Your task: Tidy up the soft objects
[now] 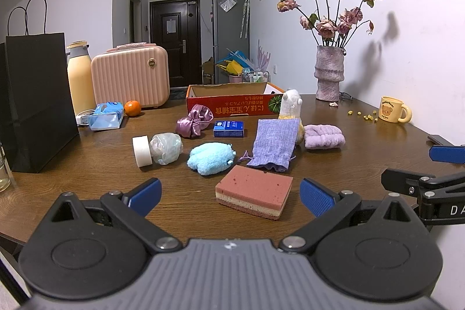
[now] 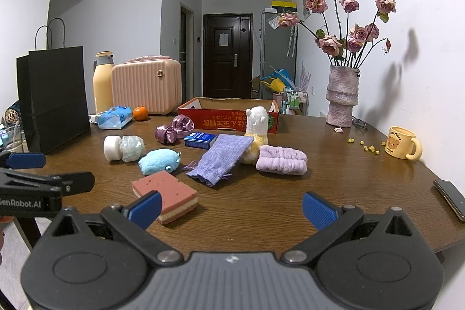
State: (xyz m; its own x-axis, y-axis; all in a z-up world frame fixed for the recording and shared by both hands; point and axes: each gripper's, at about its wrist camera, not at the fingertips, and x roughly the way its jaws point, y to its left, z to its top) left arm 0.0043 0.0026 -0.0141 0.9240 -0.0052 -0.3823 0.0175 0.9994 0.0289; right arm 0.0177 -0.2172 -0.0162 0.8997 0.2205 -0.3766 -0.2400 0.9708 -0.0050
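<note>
Soft things lie spread on the wooden table: a pink layered sponge (image 1: pixel 254 195) (image 2: pixel 164 195), a light blue plush (image 1: pixel 209 158) (image 2: pixel 159 161), a lilac cloth pouch (image 1: pixel 274 145) (image 2: pixel 221 159), a white alpaca plush (image 1: pixel 290 105) (image 2: pixel 256 128), a purple towel roll (image 1: pixel 324 137) (image 2: pixel 281 160) and a purple satin scrunchie (image 1: pixel 194 120) (image 2: pixel 173 129). An open red cardboard box (image 1: pixel 232 103) (image 2: pixel 226 114) stands behind them. My left gripper (image 1: pixel 231 198) is open just short of the sponge. My right gripper (image 2: pixel 231 209) is open over bare table, the sponge by its left finger.
A black paper bag (image 1: pixel 37 103), a yellow flask (image 1: pixel 79 77), a pink case (image 1: pixel 130 76), a tissue pack (image 1: pixel 106 116) and an orange (image 1: pixel 132 108) fill the back left. White tape roll (image 1: pixel 142 150), blue card box (image 1: pixel 228 129), vase (image 1: pixel 327 73), yellow mug (image 2: pixel 402 146), phone (image 2: pixel 450 198).
</note>
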